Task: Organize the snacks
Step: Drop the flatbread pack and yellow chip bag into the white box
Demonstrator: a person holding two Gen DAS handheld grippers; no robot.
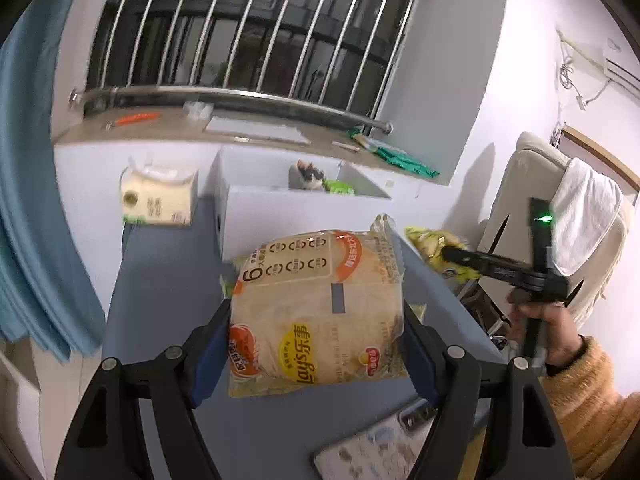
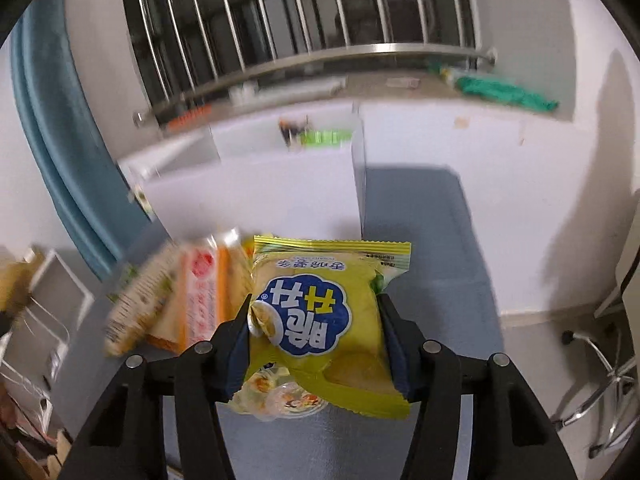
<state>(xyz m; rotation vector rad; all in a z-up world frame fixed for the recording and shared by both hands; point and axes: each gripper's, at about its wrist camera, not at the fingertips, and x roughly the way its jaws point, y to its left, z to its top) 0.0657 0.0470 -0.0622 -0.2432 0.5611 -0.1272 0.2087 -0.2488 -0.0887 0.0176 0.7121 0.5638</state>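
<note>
While raised over the blue table (image 1: 168, 280), near the white box (image 1: 288, 208) holding more snacks, left gripper (image 1: 318, 344) pinching the big chips bag (image 1: 320, 312); right gripper (image 2: 316, 344) clamped on the green bag (image 2: 320, 320), just beside the big one.

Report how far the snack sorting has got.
Done: a green packet already sits in the white box. In hand: the left claw grips the large chip bag; the right claw grips the yellow-green snack bag. Left: both bags still need placing, and another packet lies on the table.
</note>
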